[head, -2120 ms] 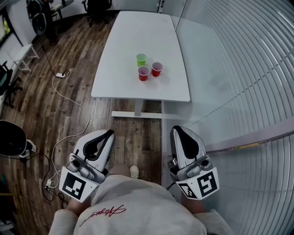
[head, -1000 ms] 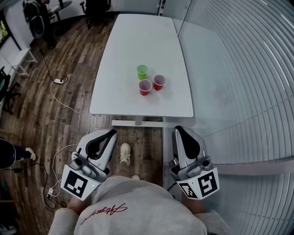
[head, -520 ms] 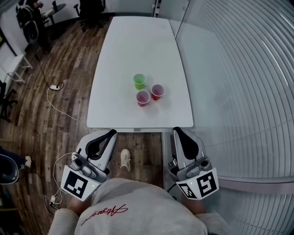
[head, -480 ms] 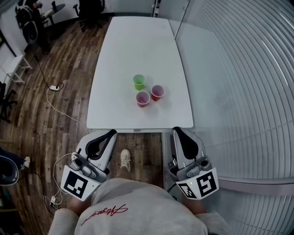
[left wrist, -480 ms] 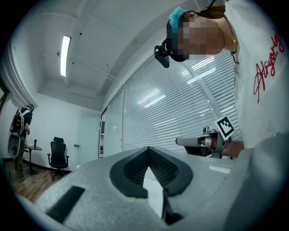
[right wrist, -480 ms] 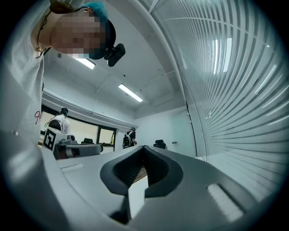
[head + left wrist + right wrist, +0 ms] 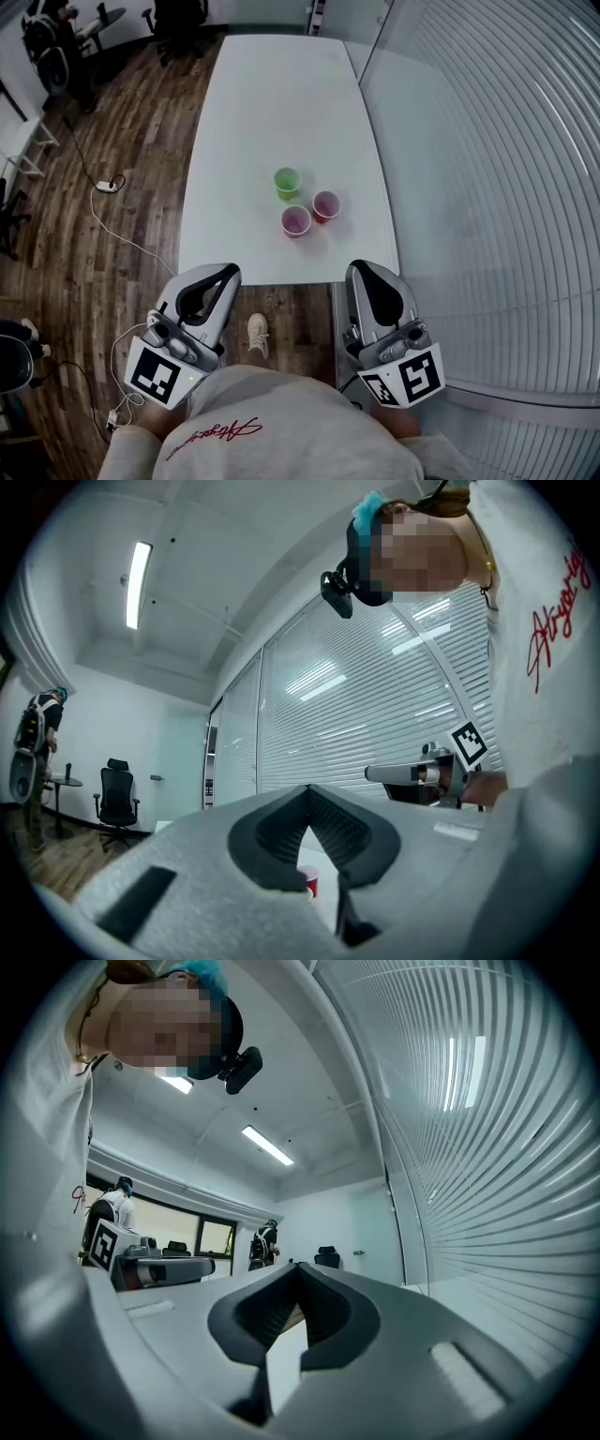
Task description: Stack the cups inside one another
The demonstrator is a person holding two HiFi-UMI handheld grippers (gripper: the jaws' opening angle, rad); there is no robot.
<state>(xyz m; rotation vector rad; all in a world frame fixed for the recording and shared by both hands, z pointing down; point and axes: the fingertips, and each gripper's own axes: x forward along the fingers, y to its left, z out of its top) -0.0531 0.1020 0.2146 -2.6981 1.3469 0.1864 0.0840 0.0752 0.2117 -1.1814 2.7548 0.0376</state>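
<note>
Three cups stand close together on the white table [image 7: 253, 112] in the head view: a green cup [image 7: 287, 183] farthest, a red cup [image 7: 295, 221] nearest, and another red cup [image 7: 325, 205] to its right. My left gripper [image 7: 228, 270] and right gripper [image 7: 359, 268] are held side by side in front of the table's near edge, short of the cups. Both are shut with nothing between the jaws. In the left gripper view the closed left gripper [image 7: 307, 789] points at one red cup [image 7: 308, 881] below its tip. The right gripper [image 7: 298, 1267] shows only tabletop through its jaws.
A glass wall with blinds [image 7: 487, 187] runs along the table's right side. Wood floor with a cable and power strip [image 7: 105, 185] lies to the left. Office chairs [image 7: 178, 14] and a person [image 7: 47, 37] are at the far left end. My shoe [image 7: 257, 333] is under the table's edge.
The table and cups have come closer in the head view as I walk toward them. Both grippers stay shut, and their tips now reach the table's near edge.
</note>
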